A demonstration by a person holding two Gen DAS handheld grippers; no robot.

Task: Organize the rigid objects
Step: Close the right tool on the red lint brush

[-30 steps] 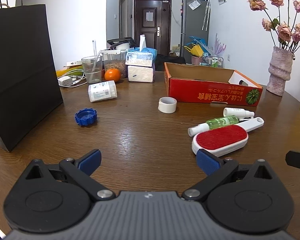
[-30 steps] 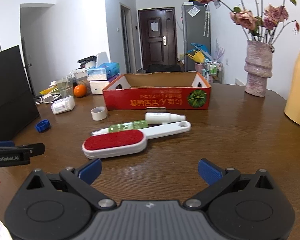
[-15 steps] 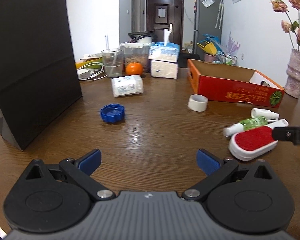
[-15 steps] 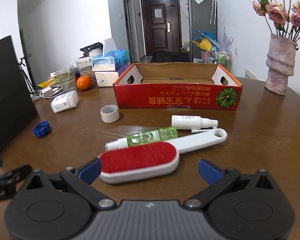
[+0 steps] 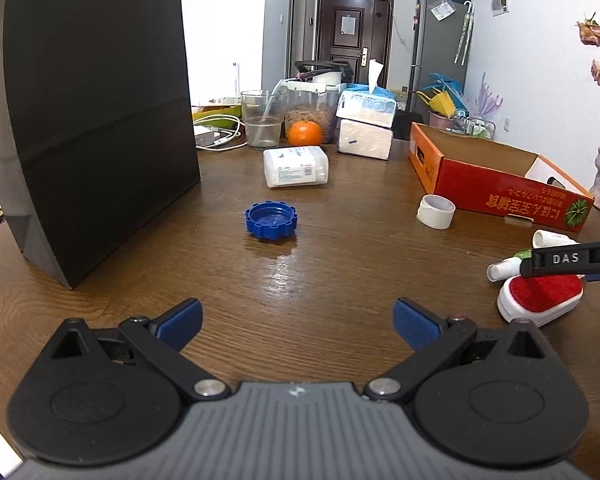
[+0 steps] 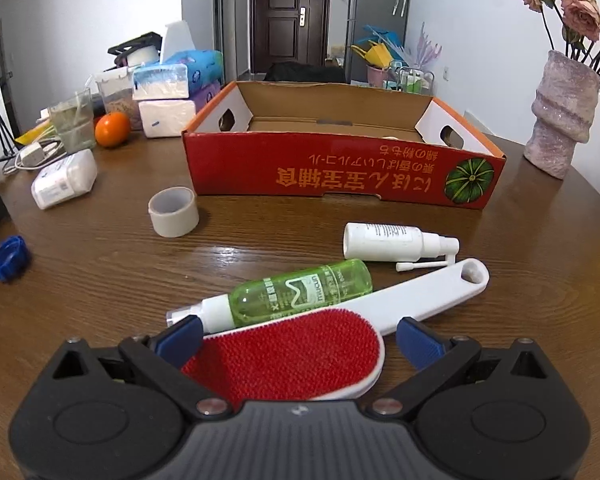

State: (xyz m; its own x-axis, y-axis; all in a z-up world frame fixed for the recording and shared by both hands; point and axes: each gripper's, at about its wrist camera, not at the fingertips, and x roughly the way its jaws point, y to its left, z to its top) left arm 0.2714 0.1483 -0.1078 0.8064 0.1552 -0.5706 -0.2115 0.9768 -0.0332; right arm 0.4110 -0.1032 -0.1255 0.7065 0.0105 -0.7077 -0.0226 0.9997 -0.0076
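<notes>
Right gripper [image 6: 298,334]: fingers spread wide, nothing clamped. Red brush [image 6: 296,354] lies flat on the table [image 6: 100,292] with its bristle head between the two blue pads; contact with either pad cannot be told. White handle runs off far-right. In the left view a black finger marked DAS crosses above the brush.

Just beyond the brush head: green bottle [image 6: 288,298], on its side, white nozzle pointing left, lying along the handle. Farther: white bottle [image 6: 392,242], on its side, nozzle pointing right. Tape roll [image 6: 174,212] stands left of these, near the box's left corner. Red box [image 6: 340,172] sits far centre, open top, inside mostly hidden.

Left gripper [image 5: 298,318]: fingers spread wide, nothing between them but bare table. Blue cap [image 5: 271,220] lies beyond it, open side up, apart from everything else. Black bag [image 5: 96,112] stands upright at left. Farther back, a white pack [image 5: 296,167], then an orange [image 5: 305,133], a glass [image 5: 261,124] and tissue packs [image 5: 366,126].
</notes>
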